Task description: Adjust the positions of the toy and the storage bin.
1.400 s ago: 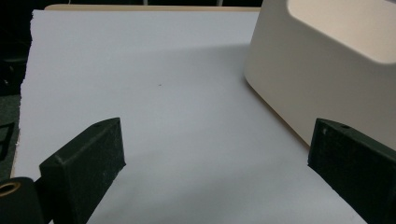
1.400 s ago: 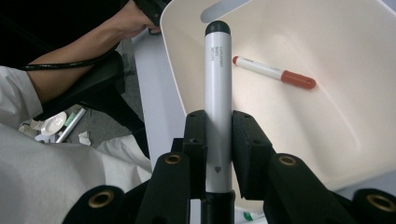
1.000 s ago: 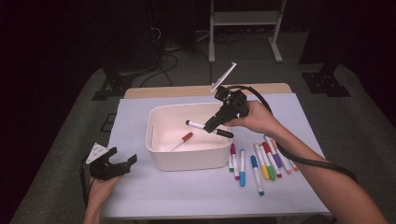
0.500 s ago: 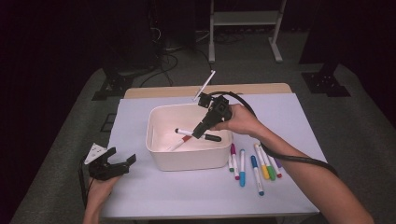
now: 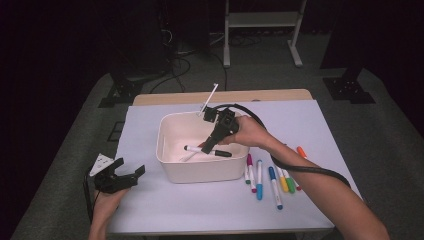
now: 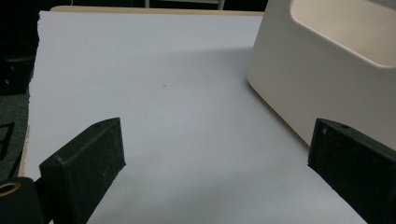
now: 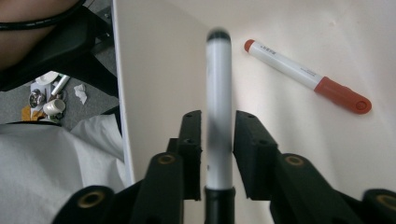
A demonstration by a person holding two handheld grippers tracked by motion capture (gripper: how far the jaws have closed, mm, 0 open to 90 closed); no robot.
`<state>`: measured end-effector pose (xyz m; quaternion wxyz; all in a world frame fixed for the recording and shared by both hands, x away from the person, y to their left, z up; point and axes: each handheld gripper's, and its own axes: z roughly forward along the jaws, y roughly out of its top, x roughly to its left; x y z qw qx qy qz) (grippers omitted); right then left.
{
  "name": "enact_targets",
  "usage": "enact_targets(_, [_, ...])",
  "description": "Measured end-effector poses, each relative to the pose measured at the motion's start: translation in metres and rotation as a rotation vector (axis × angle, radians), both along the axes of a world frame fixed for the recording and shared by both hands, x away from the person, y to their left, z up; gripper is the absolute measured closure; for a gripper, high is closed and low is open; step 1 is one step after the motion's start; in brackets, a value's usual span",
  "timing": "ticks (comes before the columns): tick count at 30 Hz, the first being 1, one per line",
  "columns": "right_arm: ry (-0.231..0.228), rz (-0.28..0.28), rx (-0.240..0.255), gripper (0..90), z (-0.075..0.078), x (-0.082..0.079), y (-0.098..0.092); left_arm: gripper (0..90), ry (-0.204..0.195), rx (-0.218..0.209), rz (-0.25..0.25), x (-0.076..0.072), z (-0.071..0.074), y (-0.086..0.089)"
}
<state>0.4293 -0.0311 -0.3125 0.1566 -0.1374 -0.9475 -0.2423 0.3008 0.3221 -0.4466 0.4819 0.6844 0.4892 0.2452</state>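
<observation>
While right gripper opens around black marker | red marker beside | left gripper spread

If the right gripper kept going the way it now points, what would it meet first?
Probably the floor of the white bin: the right gripper points down into it, jaws just opening around a black-capped marker. A red marker lies off to the side.

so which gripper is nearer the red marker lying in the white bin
Right. The right gripper reaches into the white bin, its fingers around a black marker just beside the red marker. The left gripper sits on the table outside the bin's left wall.
</observation>
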Motion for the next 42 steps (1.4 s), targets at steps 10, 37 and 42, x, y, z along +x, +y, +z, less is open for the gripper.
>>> enact_targets(10, [-0.032, -0.022, 0.03, 68.1, 0.012, -0.004, -0.012, 2.5, 0.001, 0.003, 0.001, 0.0, 0.0, 0.0])
enact_targets(37, [-0.143, -0.254, 0.173, 61.0, 0.054, -0.031, -0.14, 2.4, 0.01, 0.003, 0.003, -0.001, -0.001, -0.003])
enact_targets(42, [-0.152, -0.315, 0.183, 60.5, 0.049, -0.035, -0.175, 2.5, 0.016, 0.008, 0.001, 0.0, -0.001, -0.004])
